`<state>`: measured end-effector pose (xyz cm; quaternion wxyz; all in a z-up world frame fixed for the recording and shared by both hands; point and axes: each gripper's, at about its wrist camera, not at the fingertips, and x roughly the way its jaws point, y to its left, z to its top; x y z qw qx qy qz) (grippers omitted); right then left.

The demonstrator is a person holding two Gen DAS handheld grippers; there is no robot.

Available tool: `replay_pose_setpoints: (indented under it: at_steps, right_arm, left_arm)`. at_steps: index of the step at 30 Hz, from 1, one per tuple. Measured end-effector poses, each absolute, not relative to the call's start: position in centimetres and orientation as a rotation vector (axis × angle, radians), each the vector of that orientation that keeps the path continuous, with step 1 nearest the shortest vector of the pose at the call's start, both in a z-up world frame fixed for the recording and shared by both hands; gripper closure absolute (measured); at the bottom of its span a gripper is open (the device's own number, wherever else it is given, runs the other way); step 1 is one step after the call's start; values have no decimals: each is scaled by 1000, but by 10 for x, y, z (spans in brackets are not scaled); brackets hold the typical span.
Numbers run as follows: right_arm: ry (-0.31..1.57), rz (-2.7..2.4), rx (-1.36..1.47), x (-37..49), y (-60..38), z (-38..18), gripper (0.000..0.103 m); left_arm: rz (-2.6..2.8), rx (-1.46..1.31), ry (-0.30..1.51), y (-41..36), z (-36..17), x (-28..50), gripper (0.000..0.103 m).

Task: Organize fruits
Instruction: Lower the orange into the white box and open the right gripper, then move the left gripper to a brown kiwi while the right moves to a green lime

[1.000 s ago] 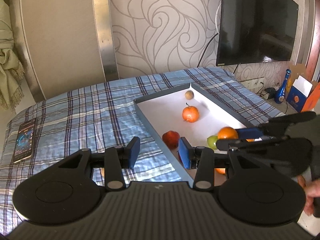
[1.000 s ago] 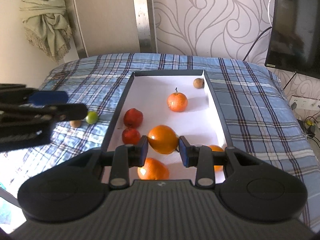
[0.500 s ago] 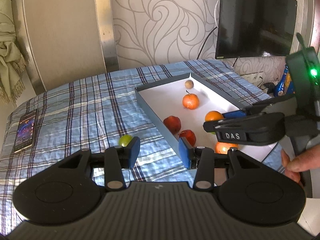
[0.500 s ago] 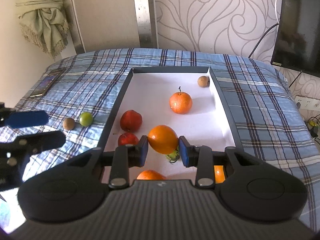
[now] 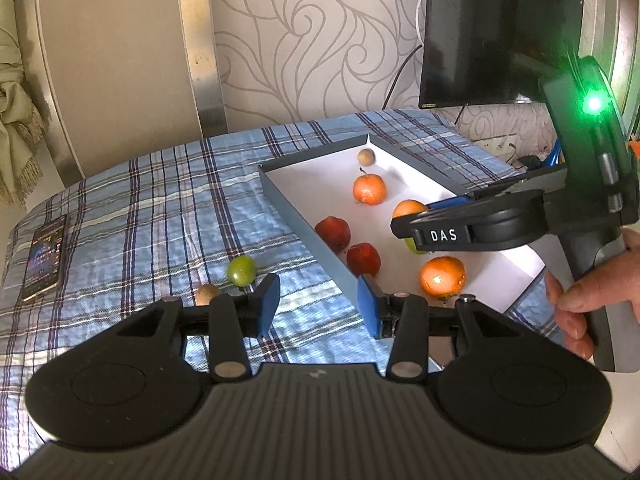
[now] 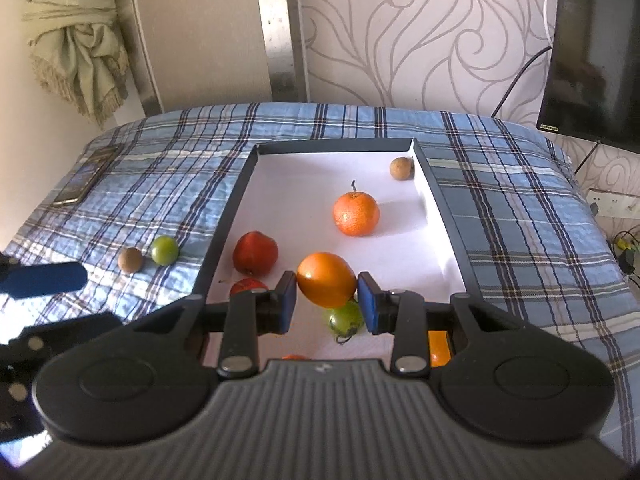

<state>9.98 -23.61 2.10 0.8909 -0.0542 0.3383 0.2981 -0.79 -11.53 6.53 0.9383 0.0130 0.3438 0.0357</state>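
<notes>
My right gripper (image 6: 327, 303) is shut on an orange (image 6: 326, 285) and holds it above the white tray (image 6: 440, 216). The tray holds a stemmed orange (image 6: 356, 214), two red fruits (image 6: 255, 253), a green fruit (image 6: 344, 318), a small brown fruit (image 6: 401, 168) and more oranges near my fingers. My left gripper (image 5: 318, 306) is open and empty over the plaid cloth, just left of the tray wall (image 5: 304, 224). A green fruit (image 5: 241, 271) and a brown fruit (image 5: 207, 293) lie on the cloth just beyond its left finger. The right gripper (image 5: 404, 222) also shows there with the orange (image 5: 409, 208).
A phone (image 5: 45, 256) lies at the cloth's left edge. A television (image 5: 496, 28) hangs on the patterned wall at the right. A curtain (image 6: 80, 52) hangs at the far left. Cables and a socket (image 6: 612, 204) sit past the right edge.
My right gripper has lifted and pulled back with the orange, uncovering a green fruit below it. My left gripper has drawn back left, bringing the green and brown fruits on the cloth into view.
</notes>
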Motion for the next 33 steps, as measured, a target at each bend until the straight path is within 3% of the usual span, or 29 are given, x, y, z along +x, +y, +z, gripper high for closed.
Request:
replay_pose_setpoints:
  at_steps: [22, 26, 33]
  right_arm:
    - [643, 640, -91, 81, -237, 39, 66]
    - [603, 660, -97, 71, -232, 49, 55]
    - [577, 715, -115, 53, -218, 56, 55]
  left_arm:
    - [69, 0, 712, -100, 63, -8, 54]
    - [79, -13, 713, -93, 61, -8, 54]
    - [116, -38, 727, -73, 53, -15, 54]
